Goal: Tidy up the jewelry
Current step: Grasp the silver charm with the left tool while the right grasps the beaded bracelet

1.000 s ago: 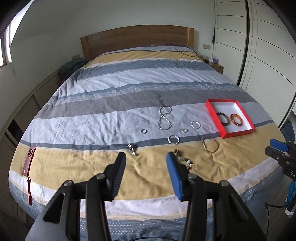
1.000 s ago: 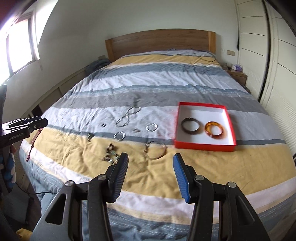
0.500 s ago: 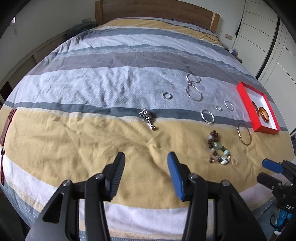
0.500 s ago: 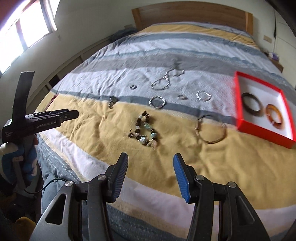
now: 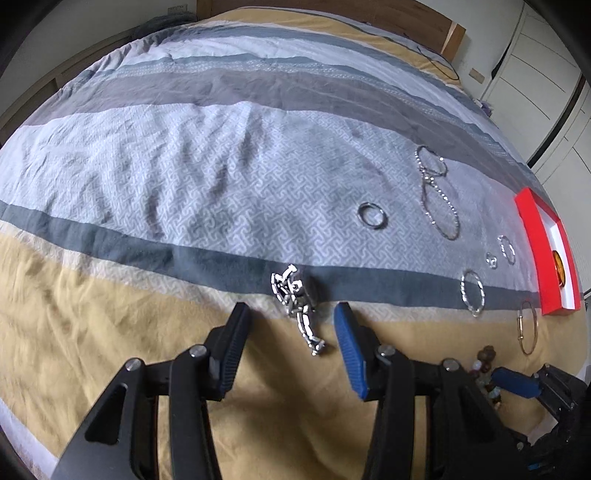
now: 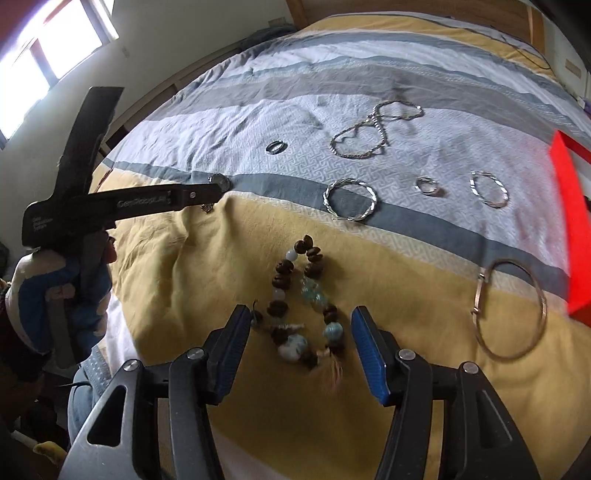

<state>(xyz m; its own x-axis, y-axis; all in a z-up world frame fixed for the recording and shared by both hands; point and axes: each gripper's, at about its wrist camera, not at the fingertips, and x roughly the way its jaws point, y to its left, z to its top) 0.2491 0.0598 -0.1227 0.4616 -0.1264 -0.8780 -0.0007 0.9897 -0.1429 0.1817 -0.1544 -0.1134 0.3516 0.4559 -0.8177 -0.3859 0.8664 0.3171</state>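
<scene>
Jewelry lies spread on a striped bed cover. My left gripper (image 5: 290, 325) is open, its fingers on either side of a silver chain bracelet (image 5: 295, 306) just above the cover. My right gripper (image 6: 299, 328) is open around a bracelet of brown and blue beads (image 6: 303, 306). A red box (image 5: 546, 254) with a white inside stands at the right and holds an orange bangle (image 5: 557, 262). A thin gold bangle (image 6: 509, 310) lies near the box (image 6: 570, 229). A twisted silver bangle (image 6: 349, 199), a long silver chain (image 6: 373, 129) and small rings (image 6: 276, 147) lie further back.
The left gripper's body (image 6: 122, 203) shows at the left of the right wrist view, held in a gloved hand (image 6: 55, 310). A wooden headboard (image 5: 406, 14) and white wardrobe doors (image 5: 546, 85) are behind the bed. A window (image 6: 48, 40) is at the left.
Both grippers have moved forward and down close to the cover. The left one now straddles the silver chain bracelet and the right one the beaded bracelet. Both stay open.
</scene>
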